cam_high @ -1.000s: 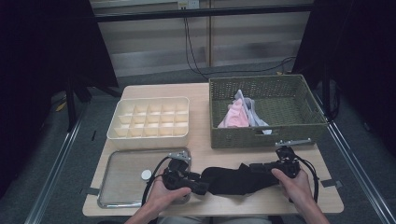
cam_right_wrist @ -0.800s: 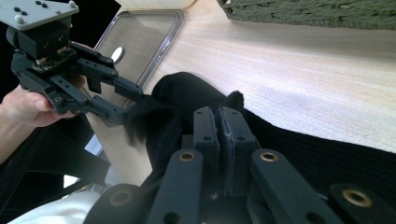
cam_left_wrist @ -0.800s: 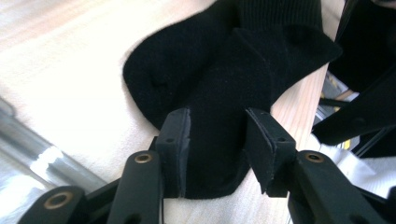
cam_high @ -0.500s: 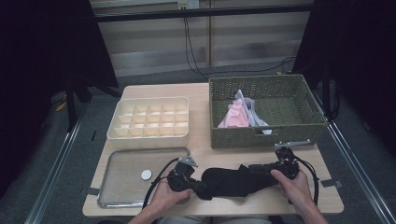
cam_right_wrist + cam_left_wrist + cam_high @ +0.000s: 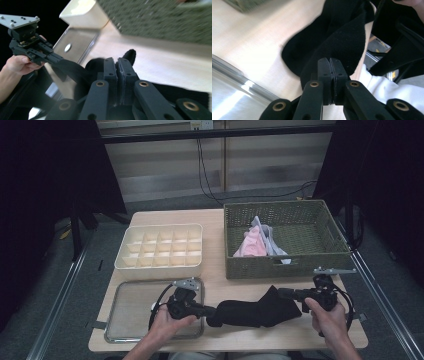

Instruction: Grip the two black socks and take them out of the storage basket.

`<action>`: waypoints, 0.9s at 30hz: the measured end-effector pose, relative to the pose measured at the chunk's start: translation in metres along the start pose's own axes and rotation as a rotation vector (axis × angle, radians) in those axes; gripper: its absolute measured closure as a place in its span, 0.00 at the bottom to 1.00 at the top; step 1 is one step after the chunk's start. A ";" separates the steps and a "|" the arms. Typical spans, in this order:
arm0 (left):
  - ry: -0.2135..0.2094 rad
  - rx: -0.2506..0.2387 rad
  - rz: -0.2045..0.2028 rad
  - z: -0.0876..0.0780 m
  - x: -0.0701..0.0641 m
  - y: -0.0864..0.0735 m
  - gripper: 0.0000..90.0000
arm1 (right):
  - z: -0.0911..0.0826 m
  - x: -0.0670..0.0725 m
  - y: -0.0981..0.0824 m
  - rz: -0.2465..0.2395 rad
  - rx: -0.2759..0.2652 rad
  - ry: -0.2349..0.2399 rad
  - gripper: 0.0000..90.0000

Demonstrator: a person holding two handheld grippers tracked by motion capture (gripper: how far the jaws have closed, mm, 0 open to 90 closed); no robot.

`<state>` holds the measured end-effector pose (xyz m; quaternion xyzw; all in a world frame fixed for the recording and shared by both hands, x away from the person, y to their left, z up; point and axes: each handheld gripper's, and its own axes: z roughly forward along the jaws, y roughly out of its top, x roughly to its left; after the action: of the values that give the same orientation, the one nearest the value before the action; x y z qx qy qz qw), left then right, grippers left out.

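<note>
With both tools clamped on the black cloth (image 5: 257, 311), I have it spanned between them just above the near edge of the table (image 5: 220, 285). My left tool (image 5: 209, 311) has just closed its jaws, and its pads now pinch the cloth's left end; my right tool (image 5: 283, 292) grips the right end, jaws fully together on the fabric. Holding opposite ends keeps the cloth stretched for handling, I judge. Behind it stand the wicker basket (image 5: 285, 265), divided box (image 5: 160, 265) and metal tray (image 5: 132, 312).
</note>
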<state>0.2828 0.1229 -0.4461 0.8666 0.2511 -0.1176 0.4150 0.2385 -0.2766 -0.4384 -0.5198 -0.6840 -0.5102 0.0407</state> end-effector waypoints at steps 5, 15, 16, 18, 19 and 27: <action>-0.002 0.003 0.025 0.002 0.006 0.014 0.98 | -0.015 -0.010 0.003 0.010 -0.070 -0.016 0.96; 0.036 0.046 0.068 0.029 0.015 0.022 0.97 | -0.019 -0.033 -0.005 0.019 -0.099 -0.059 0.95; 0.041 0.055 0.062 0.033 0.015 0.019 0.97 | -0.017 -0.035 -0.008 0.023 -0.089 -0.071 0.95; 0.023 0.062 0.045 0.038 0.018 0.014 0.97 | -0.011 -0.037 -0.014 0.028 -0.052 -0.080 0.95; 0.012 0.055 0.025 0.040 0.019 0.012 0.95 | -0.009 -0.037 -0.016 0.021 -0.034 -0.088 0.95; 0.007 0.022 -0.084 0.025 0.021 0.001 0.72 | -0.012 -0.034 -0.023 0.011 -0.001 -0.099 0.94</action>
<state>0.3017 0.1100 -0.4699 0.8602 0.2875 -0.1346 0.3992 0.2313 -0.3066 -0.4679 -0.5484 -0.6819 -0.4840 0.0094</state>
